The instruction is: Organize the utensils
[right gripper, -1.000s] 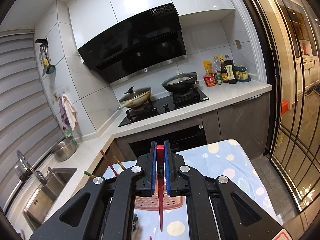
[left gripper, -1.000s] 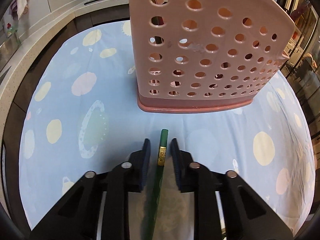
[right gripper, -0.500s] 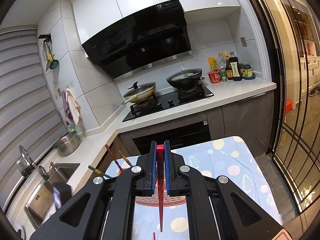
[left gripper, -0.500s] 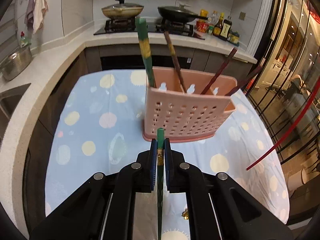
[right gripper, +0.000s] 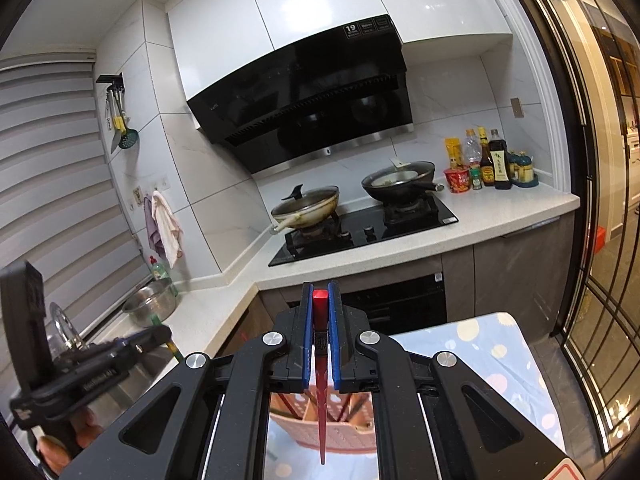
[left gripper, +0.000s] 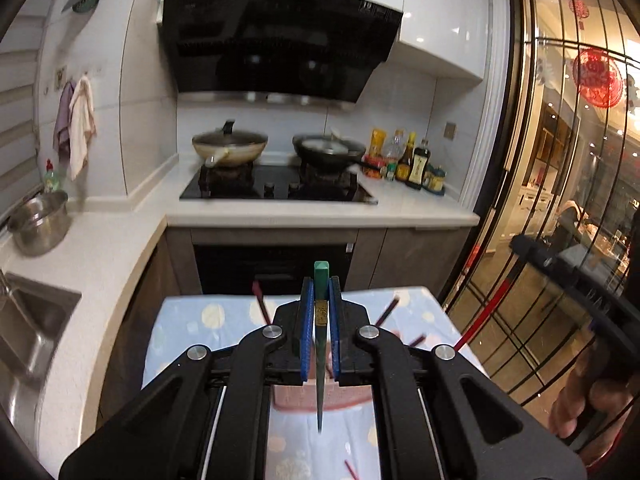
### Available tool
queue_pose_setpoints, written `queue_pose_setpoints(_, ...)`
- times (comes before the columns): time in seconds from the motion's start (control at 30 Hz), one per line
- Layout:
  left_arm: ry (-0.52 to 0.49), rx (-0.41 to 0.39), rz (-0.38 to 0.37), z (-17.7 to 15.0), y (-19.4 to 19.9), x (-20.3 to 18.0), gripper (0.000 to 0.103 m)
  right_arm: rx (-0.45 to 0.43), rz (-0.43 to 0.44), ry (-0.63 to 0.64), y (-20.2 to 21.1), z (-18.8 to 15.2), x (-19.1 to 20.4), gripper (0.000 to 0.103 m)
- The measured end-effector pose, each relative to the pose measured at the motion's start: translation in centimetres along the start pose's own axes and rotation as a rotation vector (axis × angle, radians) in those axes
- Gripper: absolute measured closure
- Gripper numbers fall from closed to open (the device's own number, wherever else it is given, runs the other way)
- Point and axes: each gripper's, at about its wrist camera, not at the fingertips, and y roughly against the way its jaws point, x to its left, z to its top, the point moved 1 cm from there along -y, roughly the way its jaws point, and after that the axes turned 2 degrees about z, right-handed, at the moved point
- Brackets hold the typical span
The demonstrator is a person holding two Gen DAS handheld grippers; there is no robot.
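Note:
My left gripper (left gripper: pixel 321 292) is shut on a green chopstick (left gripper: pixel 319 368), held upright with its thin tip pointing down over the pink perforated utensil basket (left gripper: pixel 316 398). My right gripper (right gripper: pixel 321 300) is shut on a red chopstick (right gripper: pixel 321 400), its tip hanging above the same basket (right gripper: pixel 340 432). The basket stands on the spotted blue tablecloth (left gripper: pixel 192 320) and holds several dark chopsticks (left gripper: pixel 259 304). The right gripper and its red chopstick (left gripper: pixel 486 314) show at the right edge of the left wrist view. The left gripper (right gripper: pixel 160 336) shows at the left of the right wrist view.
A counter with a black hob (left gripper: pixel 276 188), two pans (right gripper: pixel 306 210) and sauce bottles (right gripper: pixel 490 160) lies beyond the table. A steel pot (left gripper: pixel 38 220) and sink (left gripper: pixel 24 328) are left. Glass doors (left gripper: pixel 560 200) stand right. A loose red chopstick (left gripper: pixel 351 470) lies on the cloth.
My left gripper closed on the green chopstick, lifted it off the cloth and tilted up high above the basket. My right gripper has held its red chopstick throughout and shifted slightly.

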Motion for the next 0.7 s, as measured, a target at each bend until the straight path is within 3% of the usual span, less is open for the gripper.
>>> queue_pose_setpoints(0.27, -0.013, -0.064, 0.021, 4.3, -1.4, -0.5, 0.096, 0.004, 0.007, -0.006, -3.9, 1.7, 0.6, 0.096)
queue_pose_setpoints(0.7, 0.015, 0.052, 0.052, 0.7, -6.7, 1.2, 0.096, 0.090, -0.030, -0.003, -9.1, -1.3, 0.2, 0.096)
